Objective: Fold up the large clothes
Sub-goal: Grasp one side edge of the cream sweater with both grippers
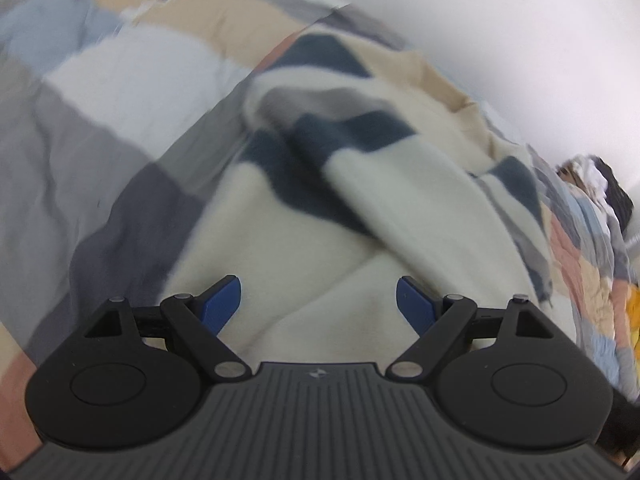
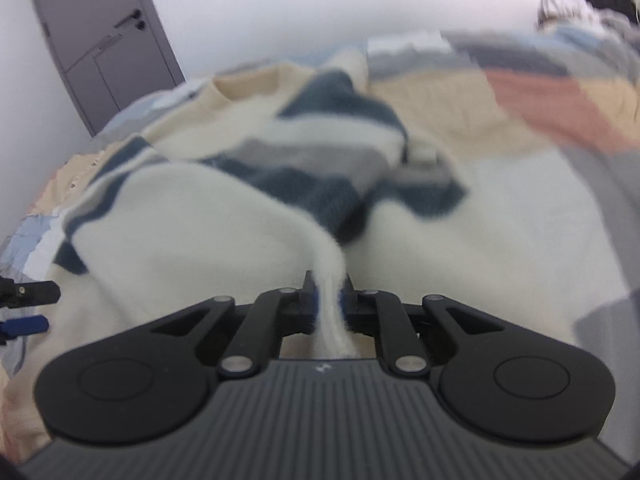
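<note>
Patchwork bedding [image 1: 100, 92] serves as the folding surface, with a grey door [image 2: 104, 36] at far left.

A cream, navy-striped sweater [image 2: 168, 208] is spread there, its long axis apparently running near to far. Its near cream edge is pinched in the right gripper [image 2: 329, 296], likely for folding over; the left gripper [image 1: 318, 300] is held wide above it, empty.
</note>
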A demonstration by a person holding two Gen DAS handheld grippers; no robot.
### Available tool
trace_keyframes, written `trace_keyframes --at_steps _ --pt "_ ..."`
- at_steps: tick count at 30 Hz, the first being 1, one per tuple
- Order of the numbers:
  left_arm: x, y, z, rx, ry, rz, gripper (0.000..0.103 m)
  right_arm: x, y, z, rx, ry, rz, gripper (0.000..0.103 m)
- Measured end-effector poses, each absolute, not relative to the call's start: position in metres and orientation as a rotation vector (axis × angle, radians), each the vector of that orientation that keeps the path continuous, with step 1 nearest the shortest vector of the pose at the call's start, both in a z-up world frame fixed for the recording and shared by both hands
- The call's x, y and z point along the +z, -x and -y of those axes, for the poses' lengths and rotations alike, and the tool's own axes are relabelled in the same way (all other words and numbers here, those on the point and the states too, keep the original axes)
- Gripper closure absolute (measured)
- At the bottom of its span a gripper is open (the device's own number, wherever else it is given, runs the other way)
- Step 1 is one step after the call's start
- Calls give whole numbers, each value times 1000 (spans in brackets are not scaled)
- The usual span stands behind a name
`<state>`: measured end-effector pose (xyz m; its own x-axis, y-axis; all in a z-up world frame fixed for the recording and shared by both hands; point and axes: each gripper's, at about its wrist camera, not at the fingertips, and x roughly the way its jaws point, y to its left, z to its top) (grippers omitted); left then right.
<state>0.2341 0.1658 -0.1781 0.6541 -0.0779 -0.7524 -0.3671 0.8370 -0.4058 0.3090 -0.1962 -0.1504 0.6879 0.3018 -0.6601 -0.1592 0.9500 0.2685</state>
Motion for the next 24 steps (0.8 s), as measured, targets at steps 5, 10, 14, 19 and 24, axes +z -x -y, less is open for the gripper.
trace_keyframes --at_steps 5,10,14,19,24 --pt "-177 -226 -177 193 630 -842 15 -149 -306 212 230 -287 -793 75" --pt "-167 -204 -192 255 680 -836 15 -142 -293 236 165 -394 -801 40" --pt "-164 -179 -219 342 781 -816 15 -135 -281 263 43 -474 -773 20" --pt "-183 -153 -249 462 906 -873 15 -149 -268 305 -126 -654 -816 19" --pt "-190 -152 -248 462 927 -902 15 -177 -269 324 -141 -860 -941 20"
